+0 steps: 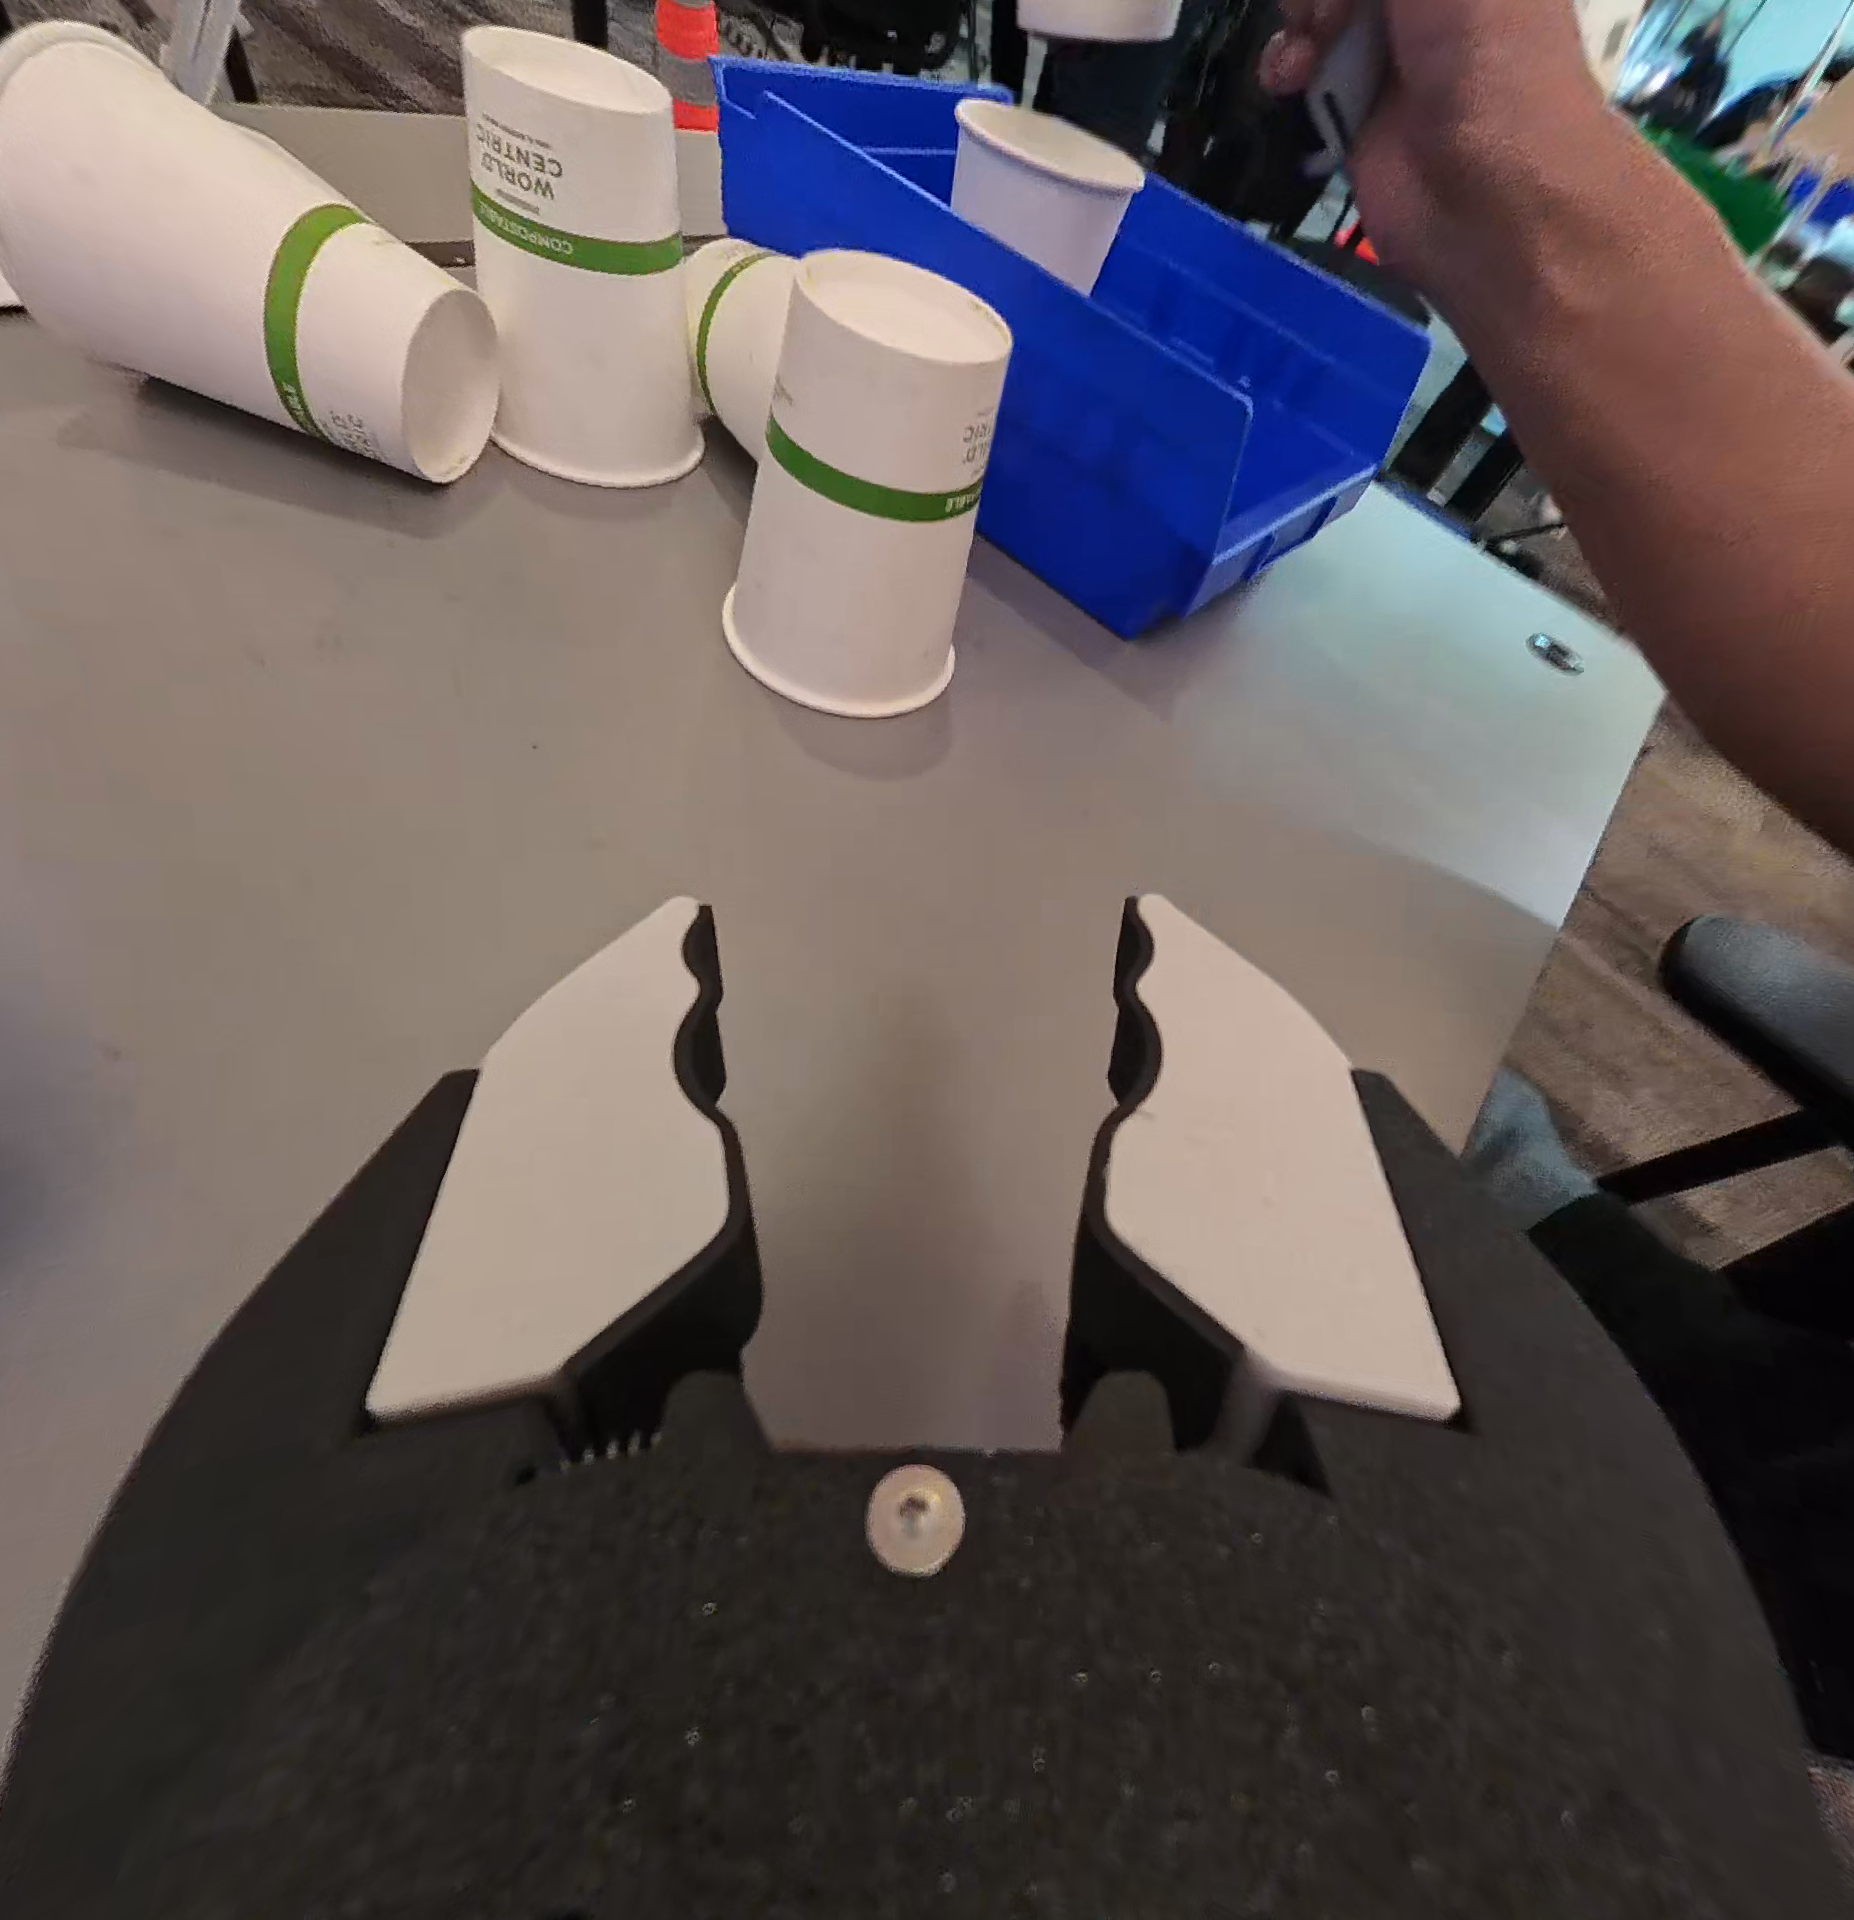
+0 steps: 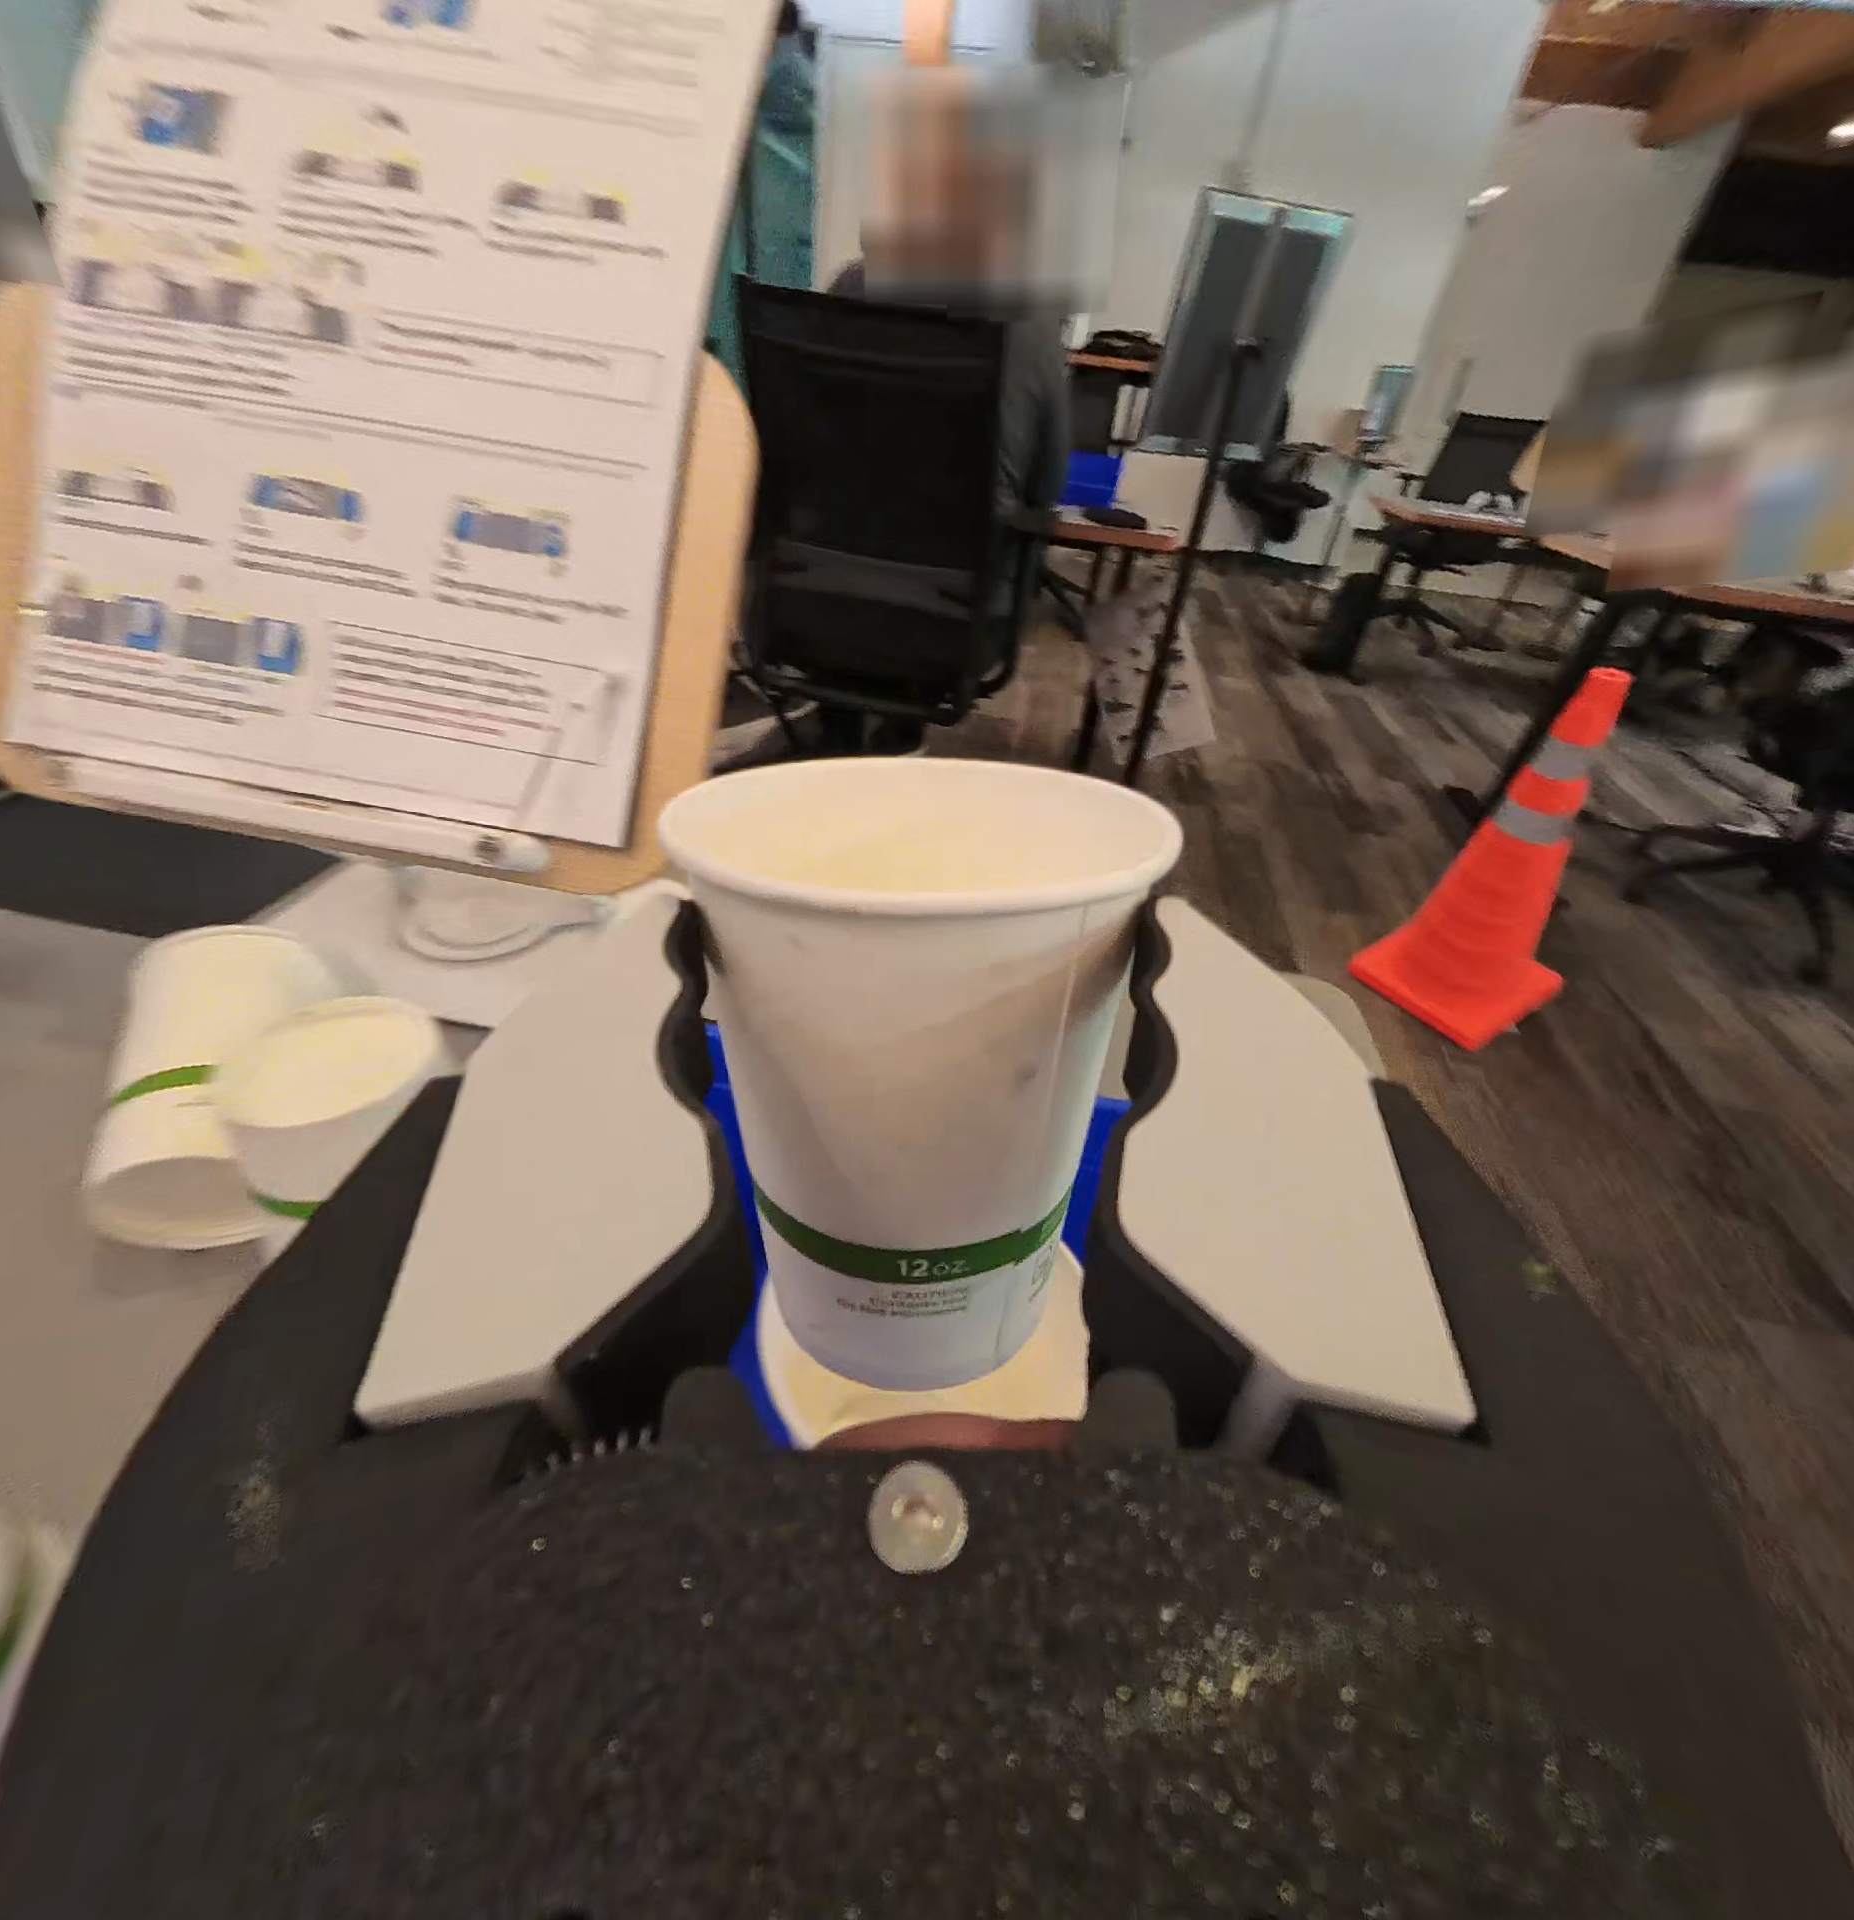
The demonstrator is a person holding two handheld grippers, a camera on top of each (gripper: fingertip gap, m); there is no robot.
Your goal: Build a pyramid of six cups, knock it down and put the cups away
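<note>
My left gripper [image 1: 918, 925] is open and empty, low over the grey table [image 1: 383, 831]. Ahead of it, two white cups with green bands stand upside down [image 1: 871, 488] [image 1: 580, 260]. Two more lie on their sides [image 1: 227, 270] [image 1: 736, 332]. A blue bin [image 1: 1162, 436] at the right holds one upright cup [image 1: 1048, 192]. My right gripper [image 2: 918, 935] is shut on an upright white cup [image 2: 912, 1070], held above the cup in the bin [image 2: 1048, 1351]. The blue bin's wall [image 2: 731, 1143] shows beneath it.
A person's forearm [image 1: 1629, 416] reaches across the right side above the bin. A document stand [image 2: 362, 416] is at the table's back left. An orange cone [image 2: 1494, 883] stands on the floor. A black chair [image 1: 1785, 1039] is off the table's right edge.
</note>
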